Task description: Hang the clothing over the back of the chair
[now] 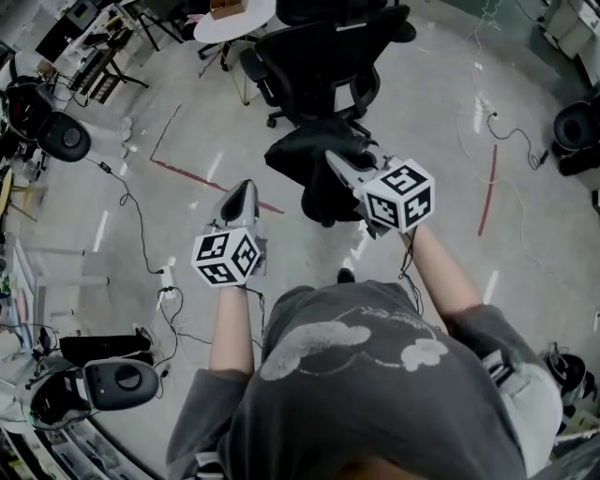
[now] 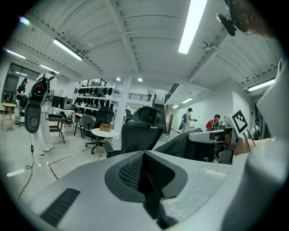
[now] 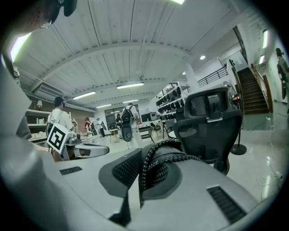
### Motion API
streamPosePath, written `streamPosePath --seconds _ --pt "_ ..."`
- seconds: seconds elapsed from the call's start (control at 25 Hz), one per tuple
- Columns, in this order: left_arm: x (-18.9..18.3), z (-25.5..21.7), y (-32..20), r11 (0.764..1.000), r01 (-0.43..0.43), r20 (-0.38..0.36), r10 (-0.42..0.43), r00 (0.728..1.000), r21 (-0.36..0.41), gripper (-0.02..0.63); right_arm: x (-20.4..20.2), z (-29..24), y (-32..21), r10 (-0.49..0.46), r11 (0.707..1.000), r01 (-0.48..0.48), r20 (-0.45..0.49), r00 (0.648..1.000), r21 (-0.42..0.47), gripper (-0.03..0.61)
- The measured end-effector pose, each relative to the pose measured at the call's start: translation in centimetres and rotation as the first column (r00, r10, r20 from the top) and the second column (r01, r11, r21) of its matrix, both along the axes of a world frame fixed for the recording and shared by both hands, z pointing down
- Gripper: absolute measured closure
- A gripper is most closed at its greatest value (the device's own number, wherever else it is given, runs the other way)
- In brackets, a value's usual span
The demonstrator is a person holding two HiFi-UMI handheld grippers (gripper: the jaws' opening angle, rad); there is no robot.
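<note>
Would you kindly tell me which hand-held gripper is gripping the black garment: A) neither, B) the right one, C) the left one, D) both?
B: the black garment hangs from the right hand-held gripper, its zipper edge pinched between the jaws, while the left hand-held gripper is shut on nothing.

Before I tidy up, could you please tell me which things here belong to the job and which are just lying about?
Job:
- clothing, pinched in the shut right gripper
- chair
- left gripper, shut, nothing in it

Lying about:
- round table
- floor cables
- red tape
</note>
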State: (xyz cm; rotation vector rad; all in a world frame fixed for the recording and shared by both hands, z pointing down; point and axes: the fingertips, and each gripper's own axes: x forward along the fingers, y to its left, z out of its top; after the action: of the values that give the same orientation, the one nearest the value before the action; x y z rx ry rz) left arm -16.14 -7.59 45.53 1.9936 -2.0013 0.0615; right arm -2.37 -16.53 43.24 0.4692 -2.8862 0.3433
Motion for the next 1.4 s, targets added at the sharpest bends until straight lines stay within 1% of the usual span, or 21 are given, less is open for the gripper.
streamPosePath --seconds 0.24,0.4,0.52,0.72,0.88,1.08,1.2,1.4 --pt "-1.1 0.5 -1.3 0.999 0.047 0.003 -0.047 0.999 -0.008 0.612 -1.2 0.1 -2.6 -0.035 0.999 0.035 -0.007 0.999 0.033 0.581" --pt "-3.5 0.5 -3.4 0.998 0.065 -0.001 -0.065 0.998 0.001 0.612 -4.1 -0.1 -5.0 -0.05 0.998 0.05 -0.007 0.999 0.034 0.581" --pt "-5.7 0.2 -5.9 0.997 0.076 0.007 -0.076 0.997 0.011 0.612 -6.8 -0.4 -7.1 -0.077 0.996 0.077 -0.005 0.997 0.036 0.581" --pt "-11.0 -0.7 -10.9 0.993 0.11 0.012 -0.11 0.994 0.05 0.612 -13.6 -1.4 -10.8 -0.151 0.987 0.15 0.014 0.989 0.053 0.581" --pt "-16.3 -2.2 -15.2 0.986 0.147 0.018 -0.149 0.989 0.083 0.612 -20.5 -3.3 -13.9 -0.23 0.97 0.227 0.031 0.973 0.084 0.581" --pt "-23.4 -3.9 -19.4 0.975 0.197 0.019 -0.2 0.98 0.102 0.613 -28.9 -5.5 -17.4 -0.306 0.948 0.3 0.045 0.951 0.11 0.581" --pt "-27.1 -4.7 -21.5 0.971 0.212 0.024 -0.216 0.976 0.115 0.612 -33.4 -6.5 -19.6 -0.33 0.938 0.321 0.051 0.943 0.13 0.581" --pt "-32.1 -6.2 -25.7 0.966 0.208 0.043 -0.217 0.975 0.151 0.612 -39.6 -8.3 -24.2 -0.329 0.934 0.314 0.069 0.942 0.168 0.581"
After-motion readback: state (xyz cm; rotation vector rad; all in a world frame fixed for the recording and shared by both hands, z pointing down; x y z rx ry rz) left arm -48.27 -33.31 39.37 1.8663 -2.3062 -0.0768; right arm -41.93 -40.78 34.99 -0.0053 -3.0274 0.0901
